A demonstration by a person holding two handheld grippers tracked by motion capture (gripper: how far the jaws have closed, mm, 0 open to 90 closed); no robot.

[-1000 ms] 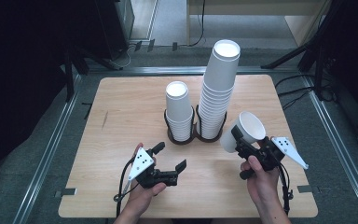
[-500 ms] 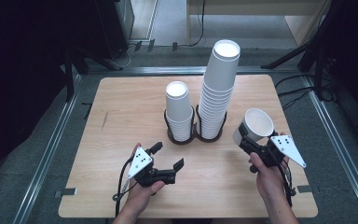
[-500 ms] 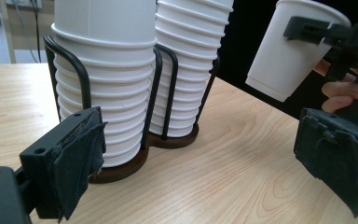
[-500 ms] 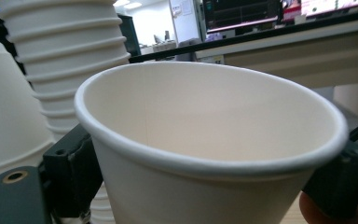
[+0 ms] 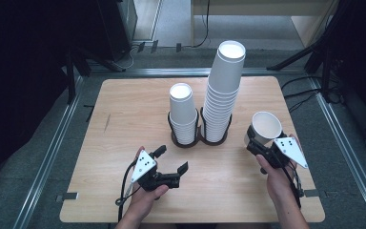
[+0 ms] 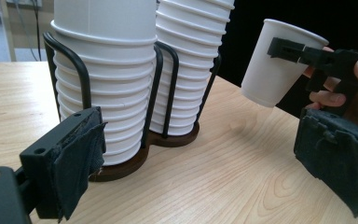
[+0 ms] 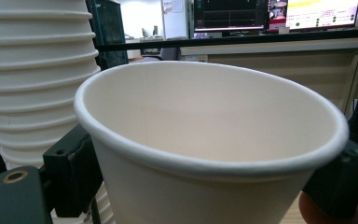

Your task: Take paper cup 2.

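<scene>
Right of the cup rack (image 5: 199, 139), my right gripper (image 5: 262, 149) clamps a paper cup (image 5: 265, 128), left gripper (image 5: 170, 168) spread empty; next, set it down.

Cup stacks (image 5: 205, 105) block mid-table — bare wood (image 5: 124, 109) elsewhere

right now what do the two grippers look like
Both are black plastic. The left gripper and right gripper each carry a grey three-cornered plate with black dots on top. The left fingers have dark cloth-like pads. A black cable trails from the left one.
</scene>
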